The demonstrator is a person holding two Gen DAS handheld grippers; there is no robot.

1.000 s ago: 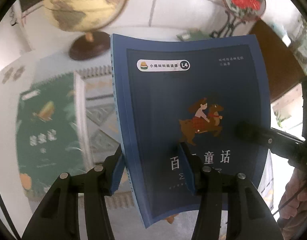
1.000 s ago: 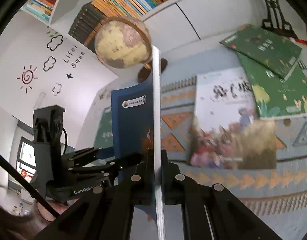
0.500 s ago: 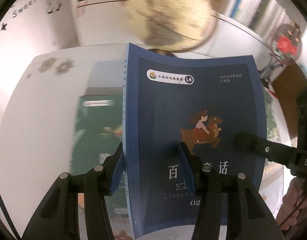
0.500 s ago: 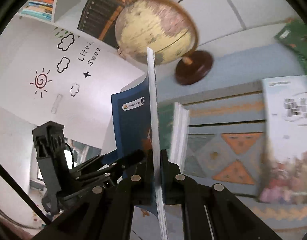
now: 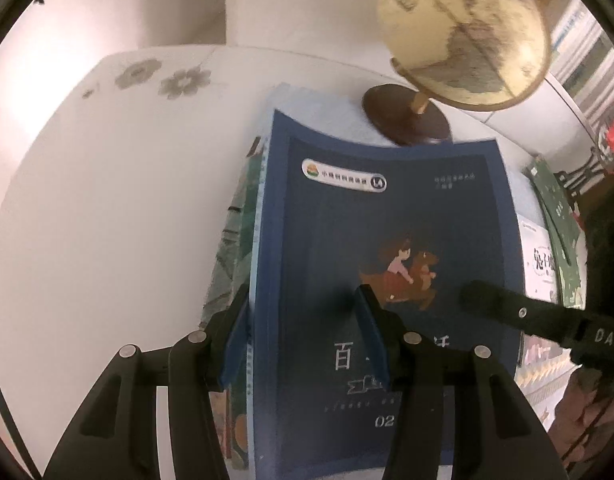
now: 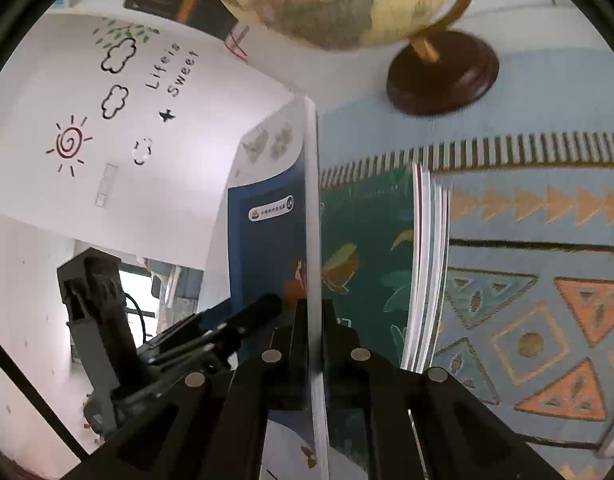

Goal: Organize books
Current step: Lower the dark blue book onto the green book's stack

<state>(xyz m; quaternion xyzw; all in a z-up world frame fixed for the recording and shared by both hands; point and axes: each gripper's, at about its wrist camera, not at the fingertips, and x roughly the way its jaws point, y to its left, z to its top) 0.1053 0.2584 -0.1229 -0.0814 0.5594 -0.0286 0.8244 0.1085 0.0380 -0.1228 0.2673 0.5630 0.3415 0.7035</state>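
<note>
A dark blue picture book [image 5: 387,240] with a girl riding a deer on its cover hangs in the air, slightly bowed. My left gripper [image 5: 303,300] is shut on its spine side, one pad behind the spine and one on the cover. My right gripper [image 6: 315,308] is shut on the book's [image 6: 275,248] opposite edge, and its black finger [image 5: 507,308] shows on the cover's right side. A green book [image 6: 367,248] lies flat on the table directly beneath, its edge [image 5: 239,232] peeking out left of the blue book.
A globe [image 5: 463,32] on a dark round base [image 6: 443,76] stands just beyond the books. A patterned blue and orange mat [image 6: 527,280] covers the table to the right. More books, one green [image 5: 555,208] and one white [image 5: 541,256], lie farther right. White tabletop [image 5: 107,200] spreads left.
Both grippers have carried the blue book leftward across the table and a little lower; it now hangs over the green book, close to the globe. Neither grip has changed.
</note>
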